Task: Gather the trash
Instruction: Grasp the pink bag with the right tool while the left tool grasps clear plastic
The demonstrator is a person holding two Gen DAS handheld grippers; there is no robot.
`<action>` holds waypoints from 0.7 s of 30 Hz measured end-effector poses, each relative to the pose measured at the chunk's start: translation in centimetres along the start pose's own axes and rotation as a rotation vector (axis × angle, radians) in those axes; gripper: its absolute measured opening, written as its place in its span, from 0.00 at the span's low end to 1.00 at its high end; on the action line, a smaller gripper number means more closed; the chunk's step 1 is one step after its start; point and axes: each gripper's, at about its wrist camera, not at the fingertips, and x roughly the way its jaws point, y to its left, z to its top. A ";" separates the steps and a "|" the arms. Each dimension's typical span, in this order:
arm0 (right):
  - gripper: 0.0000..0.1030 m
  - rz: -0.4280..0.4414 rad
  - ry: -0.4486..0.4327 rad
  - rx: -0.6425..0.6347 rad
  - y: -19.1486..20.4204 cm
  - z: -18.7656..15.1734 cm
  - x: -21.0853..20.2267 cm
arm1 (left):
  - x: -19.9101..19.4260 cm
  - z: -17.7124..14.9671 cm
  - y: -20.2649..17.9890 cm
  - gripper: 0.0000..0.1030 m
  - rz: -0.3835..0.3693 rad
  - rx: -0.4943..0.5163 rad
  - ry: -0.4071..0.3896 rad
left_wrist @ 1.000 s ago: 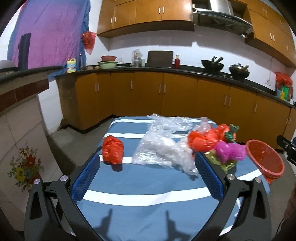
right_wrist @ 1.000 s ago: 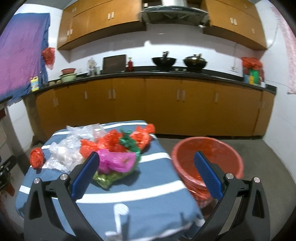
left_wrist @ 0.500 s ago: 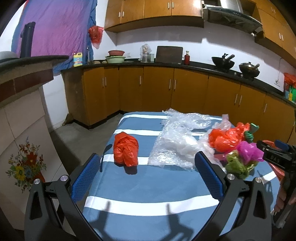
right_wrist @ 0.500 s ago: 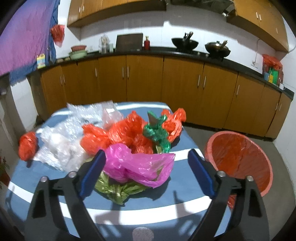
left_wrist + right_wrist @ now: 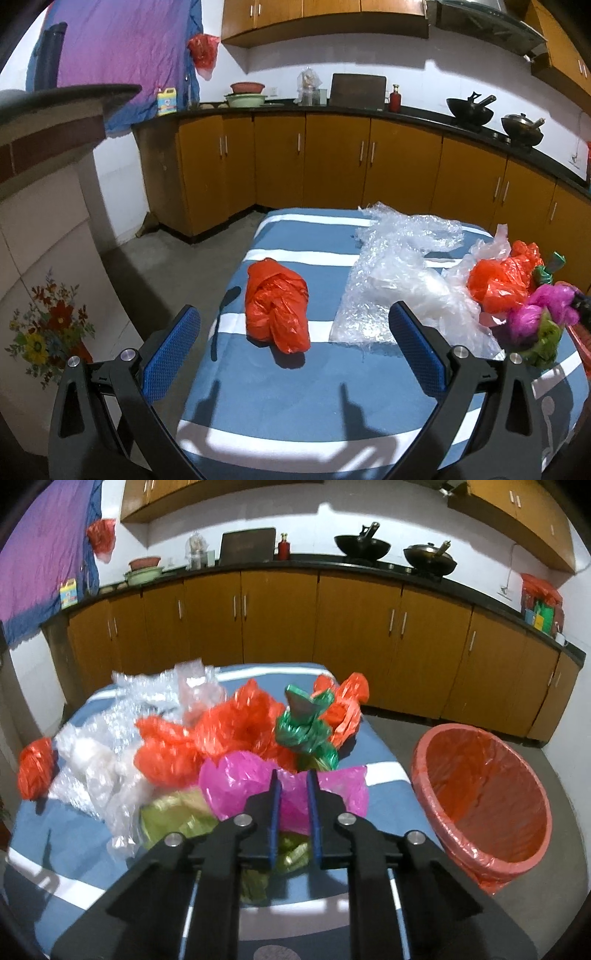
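A heap of plastic bags lies on the blue striped table (image 5: 295, 406). In the right wrist view, my right gripper (image 5: 291, 775) is closing its jaws on the pink bag (image 5: 240, 779), with pink plastic pinched between the pads. Orange bags (image 5: 221, 731), a green bag (image 5: 306, 731) and an olive bag (image 5: 173, 816) lie around it. My left gripper (image 5: 291, 310) stands open over the table's near edge. A crumpled orange bag (image 5: 277, 306) lies just ahead, between its fingers' lines and untouched. Clear bubble wrap (image 5: 399, 273) lies to its right.
A round bin lined with an orange bag (image 5: 484, 794) stands on the floor right of the table. Brown cabinets (image 5: 332, 166) with a dark counter run along the back wall. A tiled counter (image 5: 44, 221) stands at the left.
The right gripper came down onto the pile and its jaws went from wide open to nearly shut around the pink bag. The left gripper moved closer to the lone orange bag, still open.
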 end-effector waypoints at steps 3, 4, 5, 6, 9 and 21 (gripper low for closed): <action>0.09 0.021 -0.030 0.035 -0.8 0.7 -0.9 | 0.3 -0.1 -0.3 0.98 -0.018 0.000 0.009; 0.09 0.029 -0.038 0.045 -1.0 1.0 -1.2 | 0.4 -0.1 -0.5 0.98 -0.025 0.000 0.011; 0.09 0.041 -0.046 0.057 -1.3 1.3 -1.5 | 0.4 -0.1 -0.8 0.98 -0.035 0.000 0.012; 0.08 0.048 -0.054 0.068 -1.5 1.5 -1.8 | 0.6 0.0 -1.1 0.98 -0.043 -0.001 0.014; 0.08 0.062 -0.074 0.089 -1.9 2.0 -2.3 | 0.7 0.1 -2.0 0.98 -0.068 -0.002 0.018; 0.07 0.074 -0.186 0.106 -2.5 3.7 -5.5 | 3.3 0.9 -6.4 0.98 -0.136 0.010 0.036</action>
